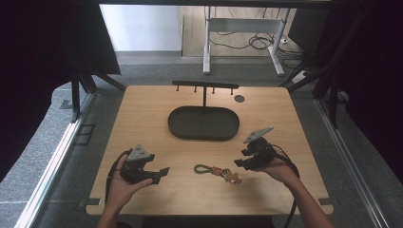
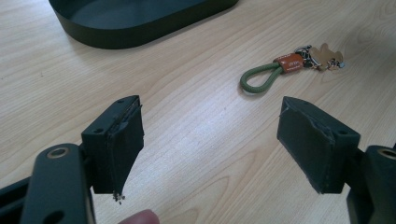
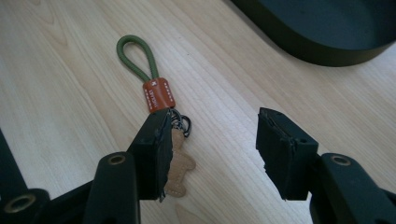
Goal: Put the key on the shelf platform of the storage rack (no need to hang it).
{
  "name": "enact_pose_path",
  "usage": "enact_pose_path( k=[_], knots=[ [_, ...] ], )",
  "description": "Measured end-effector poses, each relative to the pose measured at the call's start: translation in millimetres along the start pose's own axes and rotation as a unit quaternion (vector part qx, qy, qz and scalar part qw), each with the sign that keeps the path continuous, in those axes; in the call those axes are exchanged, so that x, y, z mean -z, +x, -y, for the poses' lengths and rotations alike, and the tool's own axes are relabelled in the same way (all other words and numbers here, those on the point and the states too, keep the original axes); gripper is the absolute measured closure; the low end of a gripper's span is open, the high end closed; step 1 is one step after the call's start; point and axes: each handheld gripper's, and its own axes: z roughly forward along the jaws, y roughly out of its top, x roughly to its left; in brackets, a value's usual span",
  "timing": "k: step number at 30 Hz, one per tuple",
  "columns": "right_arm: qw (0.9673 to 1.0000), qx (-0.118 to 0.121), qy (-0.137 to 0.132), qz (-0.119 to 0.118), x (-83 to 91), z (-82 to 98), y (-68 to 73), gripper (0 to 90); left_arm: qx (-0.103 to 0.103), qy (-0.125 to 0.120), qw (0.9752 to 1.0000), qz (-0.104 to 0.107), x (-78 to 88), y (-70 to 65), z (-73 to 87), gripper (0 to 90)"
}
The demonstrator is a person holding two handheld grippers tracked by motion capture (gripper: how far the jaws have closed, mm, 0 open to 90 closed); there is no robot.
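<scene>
A key ring [image 1: 216, 170] with a green cord loop, an orange band and a tan tag lies flat on the wooden table [image 1: 142, 118], between my two grippers. My left gripper [image 1: 159, 175] is held at the front left, open and empty, its jaws pointing toward the key ring [image 2: 280, 65]. My right gripper [image 1: 240, 159] hovers just right of the key ring, jaws apart. In the right gripper view [image 3: 212, 149] the tag end of the key ring [image 3: 154, 91] sits partly hidden behind one jaw, and bare table lies between the pads.
A dark oval tray [image 1: 204, 137] lies at the table's middle, its wall also showing in both gripper views [image 2: 116, 35] [image 3: 317, 46]. Behind it stands a low black rack with hooks [image 1: 205, 86]. A small dark disc [image 1: 239, 99] lies at the back right.
</scene>
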Motion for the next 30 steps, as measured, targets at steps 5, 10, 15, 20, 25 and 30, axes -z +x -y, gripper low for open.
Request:
enact_pose_path(
  k=[5,10,15,20,25,30],
  knots=[
    [0.9998,0.012,0.014,-0.009,-5.1,-2.7,2.7,47.7,0.0,0.002,1.0,0.001,-0.8,-0.5,-0.1,23.1],
    [0.9992,0.02,0.03,-0.019,-10.4,-6.4,5.3,49.5,-0.002,0.002,1.0,0.001,-0.5,-1.0,-0.2,23.1],
    [0.9983,0.027,0.043,-0.028,-15.2,-10.7,9.6,49.7,-0.002,0.001,1.0,0.002,0.0,-1.2,-0.3,23.0],
    [0.9979,0.029,0.047,-0.034,-18.4,-13.8,11.8,49.8,-0.001,0.002,1.0,0.002,0.0,-1.0,-0.2,23.1],
    [0.997,0.034,0.058,-0.037,-24.8,-16.8,15.2,50.2,-0.003,0.0,1.0,0.003,1.0,-2.5,-0.6,23.1],
    [0.9957,0.041,0.071,-0.042,-33.8,-21.2,18.9,50.5,-0.004,0.001,1.0,0.004,0.9,-1.5,-0.5,23.1]
  ],
)
